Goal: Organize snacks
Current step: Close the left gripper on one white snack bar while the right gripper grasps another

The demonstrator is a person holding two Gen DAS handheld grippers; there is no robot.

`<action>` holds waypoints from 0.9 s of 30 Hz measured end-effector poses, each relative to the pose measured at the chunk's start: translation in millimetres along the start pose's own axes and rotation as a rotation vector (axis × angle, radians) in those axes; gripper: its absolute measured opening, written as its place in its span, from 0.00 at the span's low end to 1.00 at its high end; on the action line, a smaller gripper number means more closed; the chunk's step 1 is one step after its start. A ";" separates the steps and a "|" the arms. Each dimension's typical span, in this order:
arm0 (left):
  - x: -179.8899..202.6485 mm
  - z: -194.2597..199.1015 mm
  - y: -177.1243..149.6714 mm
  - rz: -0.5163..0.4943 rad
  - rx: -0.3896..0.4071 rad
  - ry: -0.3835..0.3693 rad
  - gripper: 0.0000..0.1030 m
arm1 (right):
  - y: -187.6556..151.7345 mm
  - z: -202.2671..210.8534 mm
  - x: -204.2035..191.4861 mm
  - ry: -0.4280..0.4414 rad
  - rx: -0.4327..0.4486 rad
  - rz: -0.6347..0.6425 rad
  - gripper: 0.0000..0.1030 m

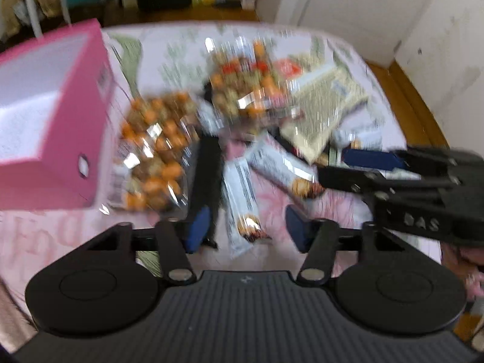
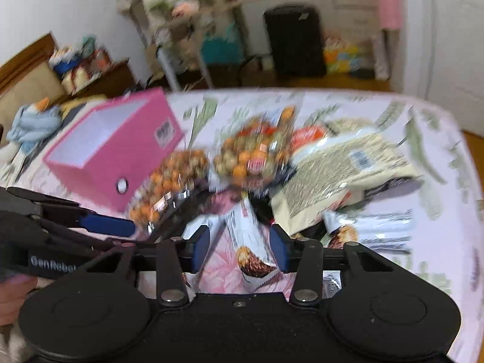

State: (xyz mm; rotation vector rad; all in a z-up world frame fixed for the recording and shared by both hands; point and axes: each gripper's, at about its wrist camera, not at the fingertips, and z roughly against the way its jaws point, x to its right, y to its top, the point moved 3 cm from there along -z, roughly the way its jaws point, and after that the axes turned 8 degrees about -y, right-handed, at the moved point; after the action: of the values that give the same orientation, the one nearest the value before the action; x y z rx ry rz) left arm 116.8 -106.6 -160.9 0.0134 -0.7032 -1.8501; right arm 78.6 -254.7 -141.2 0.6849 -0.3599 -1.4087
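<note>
A heap of snacks lies on a pink flowered cloth (image 1: 42, 242). My left gripper (image 1: 248, 231) hangs low over a white snack bar (image 1: 240, 193). The bar lies between its blue pads with a gap on each side. My right gripper (image 2: 240, 248) straddles another white bar (image 2: 249, 242) with a chocolate biscuit picture. Its right pad is close to the wrapper and its left pad stands clear. An open pink box (image 1: 60, 151) with a white inside stands to the left. The frames are blurred.
Two clear bags of orange and brown balls (image 1: 154, 157) (image 1: 242, 90) lie by the box. A beige packet (image 2: 341, 169) and more bars are on the right. A blue-padded finger (image 2: 106, 224) of the left gripper reaches in from the left. Furniture and a wooden floor lie beyond.
</note>
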 end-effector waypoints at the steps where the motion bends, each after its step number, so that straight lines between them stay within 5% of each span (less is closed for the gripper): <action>1: 1.5 -7.9 -2.9 -0.018 -0.017 0.005 0.44 | -1.6 -10.9 3.6 0.002 -0.024 0.021 0.47; 5: 9.5 -37.8 -9.1 -0.088 -0.026 0.060 0.38 | -0.2 -33.5 0.6 -0.018 -0.059 0.086 0.47; 8: 3.6 -52.1 -9.4 -0.044 -0.043 0.090 0.38 | 2.3 -50.5 1.6 -0.013 -0.126 0.112 0.48; 14: 1.5 -61.5 -9.2 0.002 -0.009 0.091 0.40 | 7.3 -82.8 16.8 0.050 -0.252 0.004 0.55; 16: 4.0 -65.4 -8.3 -0.020 0.009 0.100 0.40 | 7.1 -83.6 15.8 0.055 -0.238 -0.001 0.51; 17: 4.4 -64.6 -8.2 -0.027 0.014 0.099 0.39 | 6.0 -81.7 14.0 0.045 -0.236 0.005 0.35; 18: 4.1 -64.5 -8.2 -0.033 0.016 0.102 0.33 | 4.1 -79.6 12.5 0.029 -0.234 0.011 0.31; 20: 1.6 -60.2 -9.2 -0.031 0.016 0.108 0.26 | -1.2 -70.5 12.9 0.012 -0.215 -0.012 0.30; 27: -6.7 -35.5 -16.4 -0.050 -0.037 0.033 0.23 | -15.1 -21.9 28.1 -0.004 -0.140 -0.209 0.30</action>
State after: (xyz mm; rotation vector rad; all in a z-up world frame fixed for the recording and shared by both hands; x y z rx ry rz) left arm 117.3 -113.5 -200.0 0.0375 -0.6507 -1.9066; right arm 84.5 -277.5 -171.9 0.6181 -0.1936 -1.6174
